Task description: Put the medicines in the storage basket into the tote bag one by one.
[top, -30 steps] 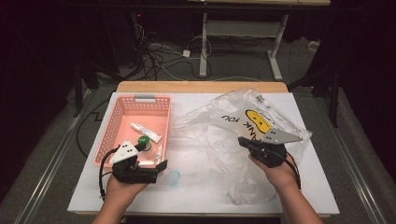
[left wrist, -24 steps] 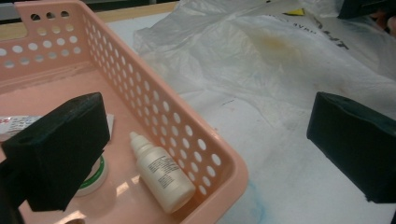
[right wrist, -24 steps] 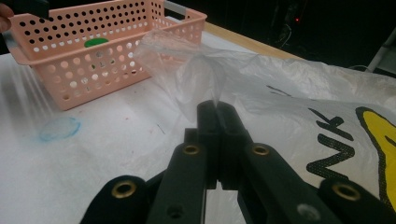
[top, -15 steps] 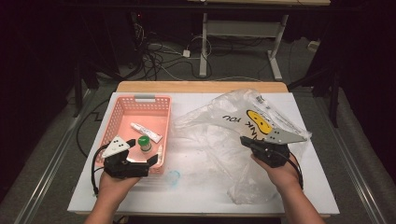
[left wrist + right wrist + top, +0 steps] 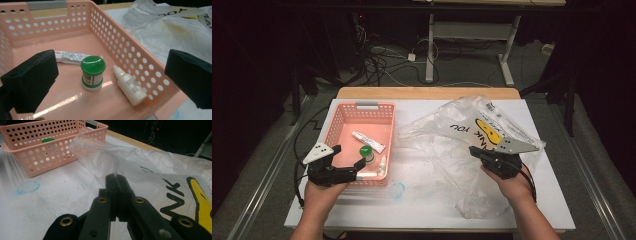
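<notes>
**Bag pinched, basket items waiting to be picked**

White table top (image 5: 362, 212) under a dark room full of cables: from the high view, your left gripper (image 5: 343, 170) hangs over the near edge of the pink basket (image 5: 343, 116), and your right gripper (image 5: 479, 152) sits on the clear plastic bag (image 5: 447, 150) spread across the table's right half.

From the left gripper view, your jaws stand wide apart and hold nothing. Between them, inside the basket, stands the green-lidded jar (image 5: 92, 73), upright; a small white dropper bottle (image 5: 129, 85) lies just beside it against the perforated wall, and a flat tube (image 5: 72, 56) lies behind it.

From the right gripper view, your jaws are closed on a fold of the bag film, lifting it into a peak.

You look to be at the pick-up step. Next, lower the left jaws squarely around the jar, avoiding the bottle, while your right holds the bag.
</notes>
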